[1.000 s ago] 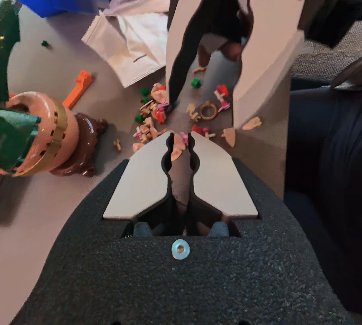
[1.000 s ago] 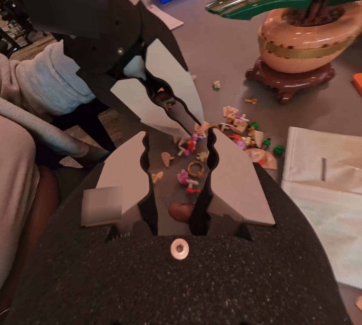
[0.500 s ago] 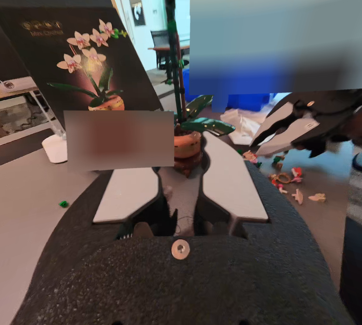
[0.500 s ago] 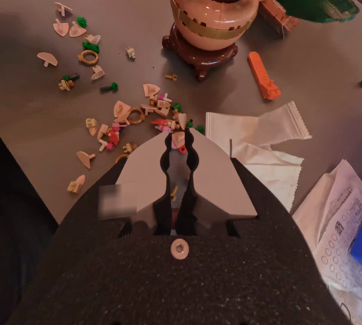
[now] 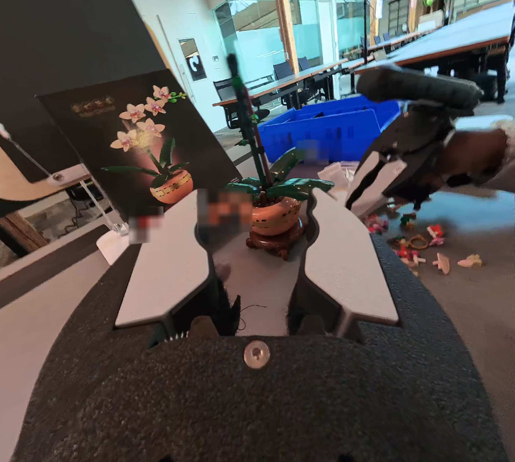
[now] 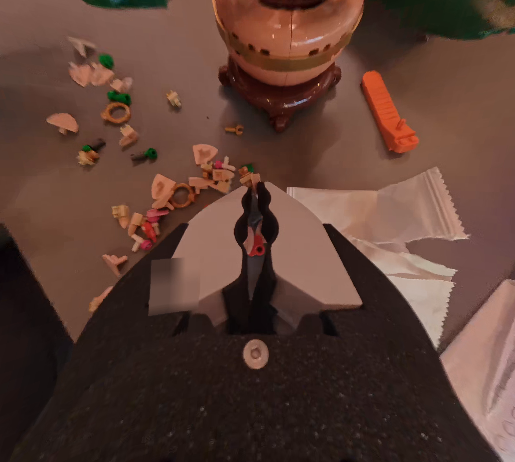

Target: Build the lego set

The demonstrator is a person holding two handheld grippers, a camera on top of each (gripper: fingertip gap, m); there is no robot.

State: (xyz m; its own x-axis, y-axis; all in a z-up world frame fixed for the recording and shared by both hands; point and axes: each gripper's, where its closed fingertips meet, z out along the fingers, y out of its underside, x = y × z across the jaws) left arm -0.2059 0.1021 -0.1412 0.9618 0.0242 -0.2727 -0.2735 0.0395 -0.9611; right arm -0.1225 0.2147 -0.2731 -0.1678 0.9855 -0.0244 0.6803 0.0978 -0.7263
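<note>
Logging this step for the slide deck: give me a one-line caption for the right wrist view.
Right gripper, nearly closed, reaches into scattered loose pieces before the pot, orange separator tool at right.

A big blue plastic bin point(image 5: 323, 128) is sitting at the far side of the grey surface point(image 6: 446, 64); long wooden-edged desks point(image 5: 446, 45) are stretching away behind.

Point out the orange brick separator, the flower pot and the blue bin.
orange brick separator point(image 6: 386, 111): right wrist view, middle of its body.
flower pot point(image 6: 287, 39): right wrist view, front wall.
blue bin point(image 5: 320, 131): left wrist view, front wall.
</note>
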